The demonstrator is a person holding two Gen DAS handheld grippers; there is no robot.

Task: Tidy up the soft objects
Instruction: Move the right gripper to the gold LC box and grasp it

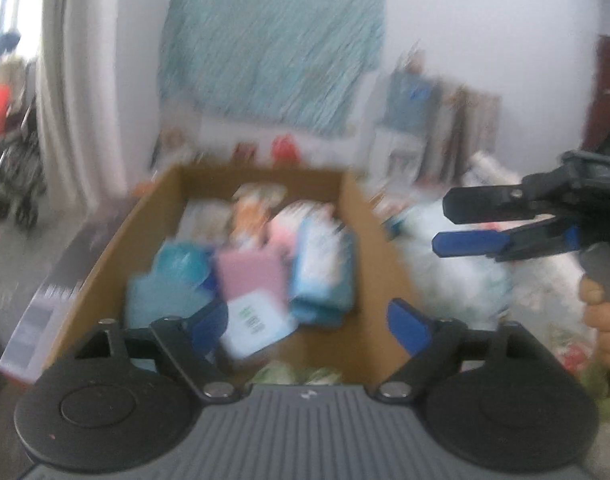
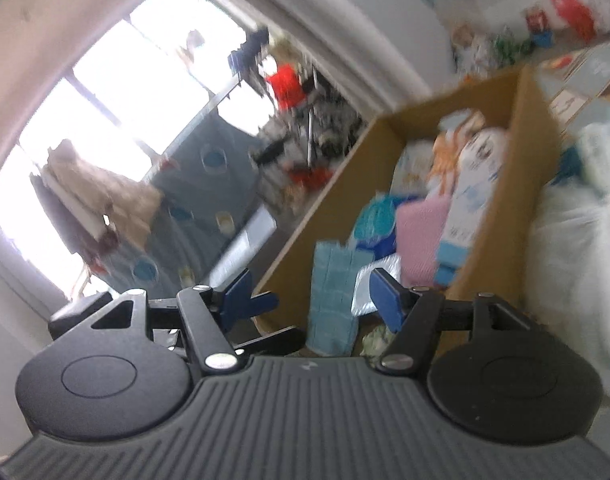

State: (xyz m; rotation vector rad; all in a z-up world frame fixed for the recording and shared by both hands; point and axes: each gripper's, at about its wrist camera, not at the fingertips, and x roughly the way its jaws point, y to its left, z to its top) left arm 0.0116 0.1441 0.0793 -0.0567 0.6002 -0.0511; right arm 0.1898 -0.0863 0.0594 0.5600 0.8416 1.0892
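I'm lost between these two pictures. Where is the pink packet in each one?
Left wrist view: the pink packet sits mid-frame inside the cardboard box, just beyond the open left gripper.
Right wrist view: the pink packet lies right of centre in the tilted cardboard box, beyond the open right gripper.
Shared landmark: the teal folded cloth beside it.

Blurred. Left gripper point(image 1: 309, 324) jaws spread wide, nothing btwn. Cardboard box point(image 1: 369, 216) of soft packs just ahead. Right gripper point(image 1: 441, 226) off right, jaws apart.
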